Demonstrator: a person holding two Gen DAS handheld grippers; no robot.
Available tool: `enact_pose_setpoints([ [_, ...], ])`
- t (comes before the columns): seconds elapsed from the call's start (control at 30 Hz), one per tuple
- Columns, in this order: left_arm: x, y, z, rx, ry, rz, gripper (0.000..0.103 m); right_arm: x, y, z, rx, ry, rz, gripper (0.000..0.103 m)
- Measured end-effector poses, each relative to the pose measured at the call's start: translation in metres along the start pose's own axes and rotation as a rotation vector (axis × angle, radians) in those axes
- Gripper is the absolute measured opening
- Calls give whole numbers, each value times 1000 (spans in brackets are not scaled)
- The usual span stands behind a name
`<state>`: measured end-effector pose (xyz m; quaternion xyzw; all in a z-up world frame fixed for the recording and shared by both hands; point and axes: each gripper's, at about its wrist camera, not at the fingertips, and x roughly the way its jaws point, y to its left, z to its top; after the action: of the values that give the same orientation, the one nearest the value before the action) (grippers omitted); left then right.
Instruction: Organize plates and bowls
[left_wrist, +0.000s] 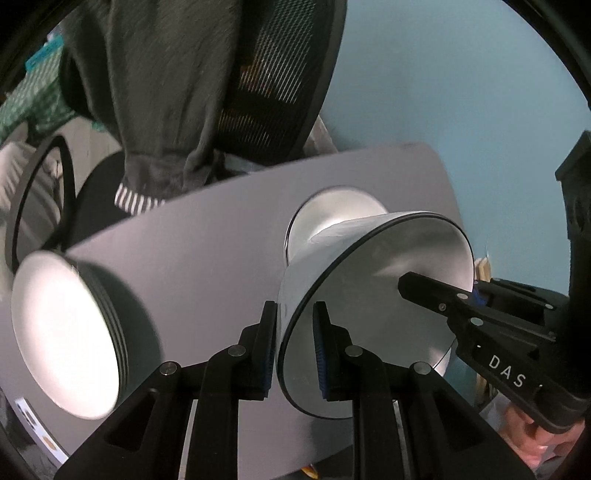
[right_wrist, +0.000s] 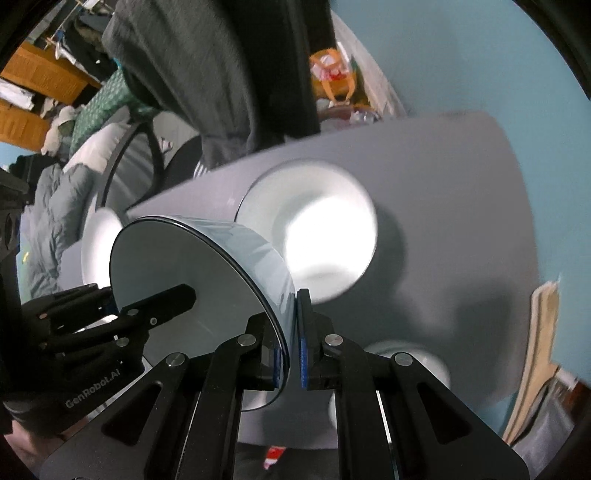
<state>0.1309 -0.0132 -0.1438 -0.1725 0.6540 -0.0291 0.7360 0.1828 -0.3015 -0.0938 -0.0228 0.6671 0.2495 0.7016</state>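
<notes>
Held bowl: glossy white glaze, thin dark rim. Plate stack: smooth, shiny white ceramic. Tabletop: matt grey, smooth. Left tool: matt black plastic, ribbed blue pads, metal pins. Chair back: black mesh.

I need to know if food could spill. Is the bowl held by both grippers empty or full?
Empty. The held bowl shows a bare white inside in both wrist views, with only the gripper fingers reaching into it.
</notes>
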Motion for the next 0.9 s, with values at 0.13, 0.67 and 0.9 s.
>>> enact_pose_setpoints([
  [0.13, 15, -14, 18, 0, 5, 26, 18, 6, -10, 11, -5, 14, 1, 8],
  [0.67, 48, -25, 44, 9, 49, 96, 18, 26, -45, 32, -2, 109, 2, 8],
  [0.9, 58, -24, 49, 19, 72, 115, 18, 30, -46, 37, -11, 131, -21, 11],
])
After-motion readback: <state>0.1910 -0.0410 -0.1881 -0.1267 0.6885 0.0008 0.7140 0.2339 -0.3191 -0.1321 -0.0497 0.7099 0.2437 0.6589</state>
